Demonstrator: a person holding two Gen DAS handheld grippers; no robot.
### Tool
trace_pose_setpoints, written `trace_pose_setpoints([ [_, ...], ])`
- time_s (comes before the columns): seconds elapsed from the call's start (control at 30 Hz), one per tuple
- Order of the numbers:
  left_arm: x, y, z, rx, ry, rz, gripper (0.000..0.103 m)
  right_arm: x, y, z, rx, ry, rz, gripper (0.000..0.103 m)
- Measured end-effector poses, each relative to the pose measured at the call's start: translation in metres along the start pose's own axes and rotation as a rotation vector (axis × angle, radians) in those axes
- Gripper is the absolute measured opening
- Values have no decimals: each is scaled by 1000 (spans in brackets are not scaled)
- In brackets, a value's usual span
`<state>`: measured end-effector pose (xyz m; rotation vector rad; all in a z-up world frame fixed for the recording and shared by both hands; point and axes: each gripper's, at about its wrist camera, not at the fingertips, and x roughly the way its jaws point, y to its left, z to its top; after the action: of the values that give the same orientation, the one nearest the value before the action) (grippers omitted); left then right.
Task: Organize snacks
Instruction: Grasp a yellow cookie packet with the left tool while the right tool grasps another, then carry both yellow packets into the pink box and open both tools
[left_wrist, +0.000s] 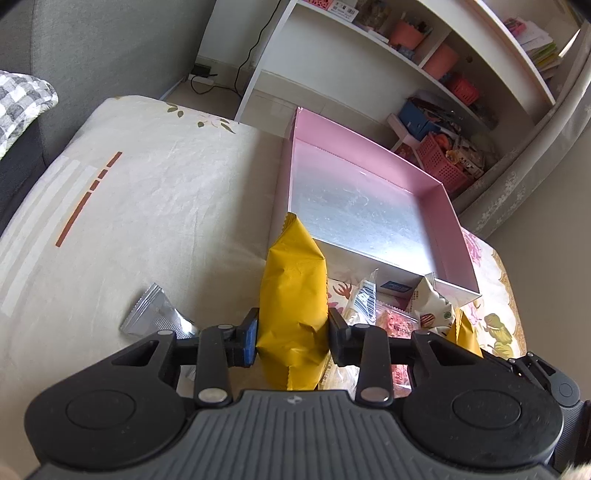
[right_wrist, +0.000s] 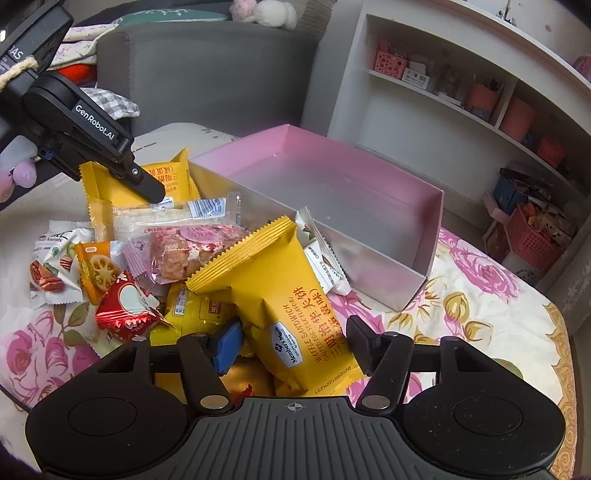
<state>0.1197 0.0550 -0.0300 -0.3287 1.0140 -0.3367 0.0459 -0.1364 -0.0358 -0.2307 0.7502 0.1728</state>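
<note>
My left gripper (left_wrist: 292, 336) is shut on a yellow snack packet (left_wrist: 293, 295), held on edge with its pads pressing both flat sides. One finger of it (right_wrist: 147, 186) shows at the upper left in the right wrist view. My right gripper (right_wrist: 293, 345) is shut on a yellow waffle sandwich packet (right_wrist: 280, 295) that lies on top of the snack heap, with a pad against each long side. Beyond both stands a pink box (left_wrist: 454, 236) with a silver floor; its near wall (right_wrist: 369, 258) rises right behind the heap.
Loose snacks lie on the floral cloth: a pink clear-wrapped bar (right_wrist: 192, 247), a red foil packet (right_wrist: 125, 306), a pecan packet (right_wrist: 51, 266), a silver packet (left_wrist: 155, 314). A grey sofa (right_wrist: 207, 74) stands behind and a white shelf (right_wrist: 480, 92) with orange baskets to the right.
</note>
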Motion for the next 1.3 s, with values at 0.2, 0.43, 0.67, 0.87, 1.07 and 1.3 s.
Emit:
trace_pose_setpoints([
  [0.2, -8, 1, 2, -11, -27, 3, 30, -4, -4, 4, 41, 5, 4, 44],
  [0.43, -20, 1, 4, -14, -64, -7, 30, -10, -15, 10, 144, -2, 1, 41],
  [0.67, -24, -1, 9, -34, -87, -24, 29, -20, -31, 21, 271, -26, -4, 41],
  [0.87, -32, -9, 8, -36, -119, -36, 29, -24, -44, 36, 410, -46, 1, 41],
  [1.07, -44, -13, 9, -58, -149, -50, 29, -21, -52, 46, 492, -60, -7, 41],
  [1.3, -35, -30, 22, -10, -164, -69, 29, -11, -75, 66, 600, -97, 3, 41],
])
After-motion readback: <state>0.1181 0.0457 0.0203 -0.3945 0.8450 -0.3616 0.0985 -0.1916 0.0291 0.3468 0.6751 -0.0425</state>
